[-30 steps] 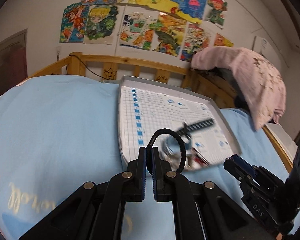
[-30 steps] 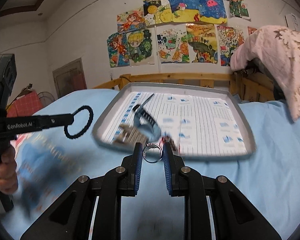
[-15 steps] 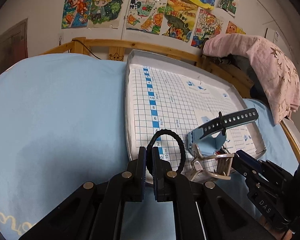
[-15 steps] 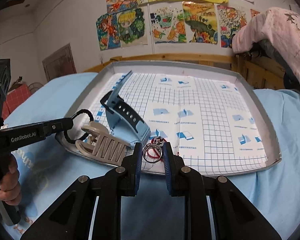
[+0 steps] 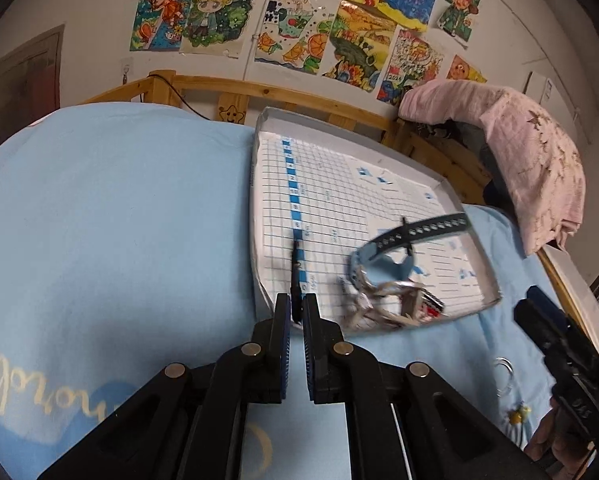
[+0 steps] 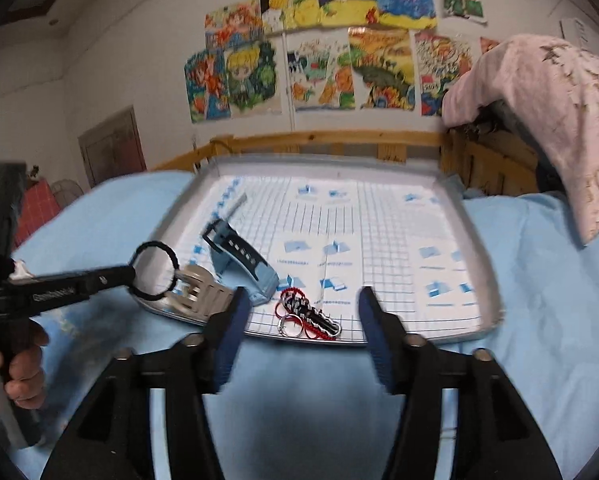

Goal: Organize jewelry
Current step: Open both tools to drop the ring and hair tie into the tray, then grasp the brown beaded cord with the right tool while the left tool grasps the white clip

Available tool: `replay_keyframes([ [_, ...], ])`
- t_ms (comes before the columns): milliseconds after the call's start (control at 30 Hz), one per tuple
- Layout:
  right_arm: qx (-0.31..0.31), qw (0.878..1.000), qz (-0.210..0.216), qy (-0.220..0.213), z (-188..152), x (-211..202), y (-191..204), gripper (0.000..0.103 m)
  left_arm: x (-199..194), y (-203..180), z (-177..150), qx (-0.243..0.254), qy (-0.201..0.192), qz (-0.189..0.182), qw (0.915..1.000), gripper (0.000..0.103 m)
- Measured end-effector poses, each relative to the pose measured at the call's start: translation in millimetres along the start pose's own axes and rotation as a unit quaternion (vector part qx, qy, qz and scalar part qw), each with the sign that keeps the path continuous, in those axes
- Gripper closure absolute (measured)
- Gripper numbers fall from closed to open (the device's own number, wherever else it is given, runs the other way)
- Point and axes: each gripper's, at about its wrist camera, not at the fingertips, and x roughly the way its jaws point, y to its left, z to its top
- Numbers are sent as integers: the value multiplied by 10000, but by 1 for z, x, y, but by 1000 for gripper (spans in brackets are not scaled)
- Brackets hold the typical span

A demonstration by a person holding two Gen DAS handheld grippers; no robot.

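- Left tool [image 5: 296, 322]: jaws narrow, pinched on a black hair tie [image 6: 154, 271]. In the left wrist view the tie shows edge-on, a thin dark line rising straight ahead from between the pads. In the right wrist view it reads as a full loop held out over the near-left corner of the tray [image 6: 475, 216].
- Judgement: the loop is gripped at one point of its rim so that it hangs free and can be set down inside the tray wall.
- Right tool [image 6: 299, 328]: jaws wide, nothing between them. It sits just short of the tray's near edge.
- Directly ahead of the right tool, between its fingers in the view, lies a silver ring [image 6: 289, 326] touching a red and black braided bracelet [image 6: 311, 314], both just inside the tray's near wall.
- Ahead and left of the right tool: a blue watch [image 6: 239, 260] standing on its curved strap, and a grey metal watch band [image 6: 203, 294] at the tray's near-left corner.
- The tray rests on a bed with a light blue sheet [image 5: 111, 216]; judged to serve as the collecting place for the jewelry.
- To the right of the left tool, on the sheet outside the tray, a wire hoop [image 5: 503, 368] and a small yellow charm [image 5: 519, 414] lie uncollected.
- Risk, as judged: the soft bed lets the tray tilt.
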Motion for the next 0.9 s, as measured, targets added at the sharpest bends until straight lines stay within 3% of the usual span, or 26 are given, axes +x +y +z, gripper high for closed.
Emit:
replay_keyframes([
  [167,-105,9991,-30,-403,2,-42,-2,39,-25,-14,-12,167,-123,-61,9998,96],
  [200,-108,9987,-38,-490,1,-53,-3,37,-30,-16,-15,197,-165,-90,9996,92],
  [267,-88,9981,-51,-601,-2,-67,-6,32,-37,-20,-17,228,-224,-49,9995,74],
  [333,-80,9974,-63,-718,-5,-81,-9,31,-44,-23,-19,238,-339,22,9991,45],
  [400,-32,9969,-69,-781,-7,-93,-14,31,-51,-25,-20,251,-549,74,9982,43],
  [567,108,9971,-16,-754,-16,-108,-21,31,-55,-22,-19,140,-536,-38,9985,38],
  [633,112,9973,6,-724,-21,-109,-21,31,-64,-22,-25,162,-751,-15,9970,8],
  [667,93,9972,19,-746,-25,-112,-20,31,-72,-22,-30,186,-944,0,9954,4],
  [767,87,9960,18,-886,-38,-125,-17,28,-93,-22,-48,289,-1450,-145,9889,0],
  [833,184,9946,40,-1025,-48,-136,-18,19,-105,-23,-62,341,-1558,-199,9870,0],
  [900,194,9934,51,-1131,-57,-146,-17,18,-113,-25,-72,408,-1580,-201,9864,0],
])
